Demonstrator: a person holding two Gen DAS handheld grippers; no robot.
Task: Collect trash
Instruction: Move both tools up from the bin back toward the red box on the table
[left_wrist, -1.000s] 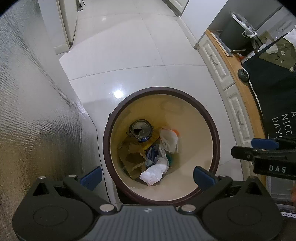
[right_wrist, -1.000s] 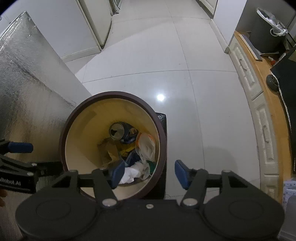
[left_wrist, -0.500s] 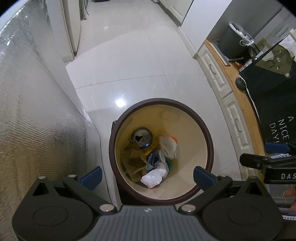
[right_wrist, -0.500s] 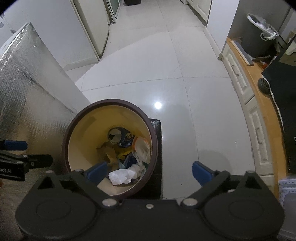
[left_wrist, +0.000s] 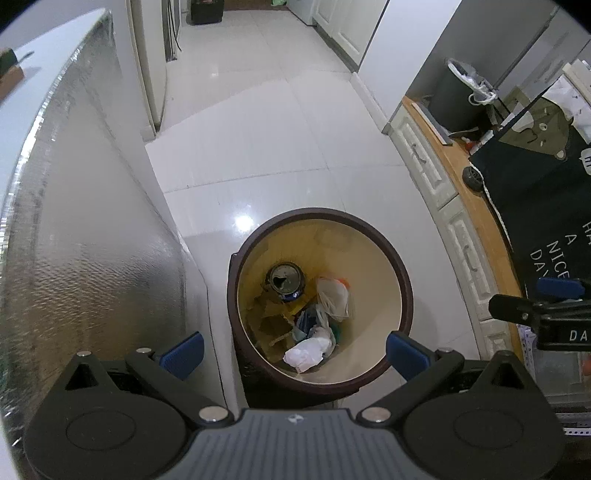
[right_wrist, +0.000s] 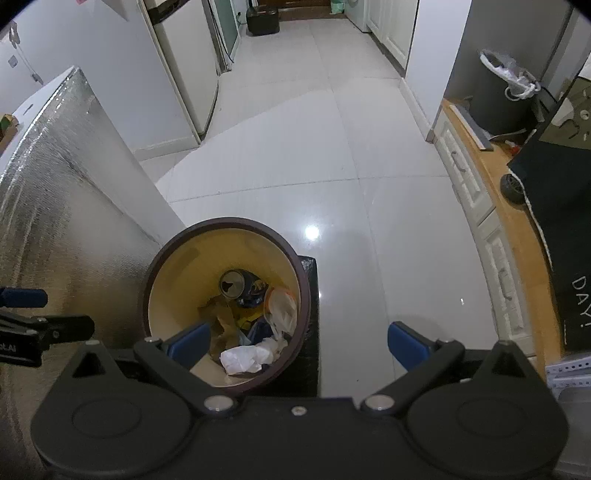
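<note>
A round bin with a brown rim (left_wrist: 321, 212) and cream inside stands on the floor below both grippers. Inside it lie a drink can (left_wrist: 286, 280), a clear plastic bag (left_wrist: 334, 297), torn cardboard (left_wrist: 271, 321) and a crumpled white paper (left_wrist: 308, 350). My left gripper (left_wrist: 294, 352) hangs open above the bin's near side, with nothing between its blue pads. My right gripper (right_wrist: 299, 343) is wide open and holds nothing, above the bin's right rim (right_wrist: 221, 221). The can (right_wrist: 236, 284) and the white paper (right_wrist: 243, 360) also show in the right wrist view.
A silver foil-covered box (left_wrist: 74, 258) stands close against the bin's left. White drawers with a wooden top (left_wrist: 461, 221) run along the right, with a dark lettered cloth (left_wrist: 546, 206) and a grey lined bin (left_wrist: 461, 96). Glossy white floor tiles (left_wrist: 277, 129) stretch ahead.
Both grippers have risen and drawn back, so the bin looks smaller and lower in both views. The right gripper's jaws have spread from half open to wide. The trash lies unmoved.
</note>
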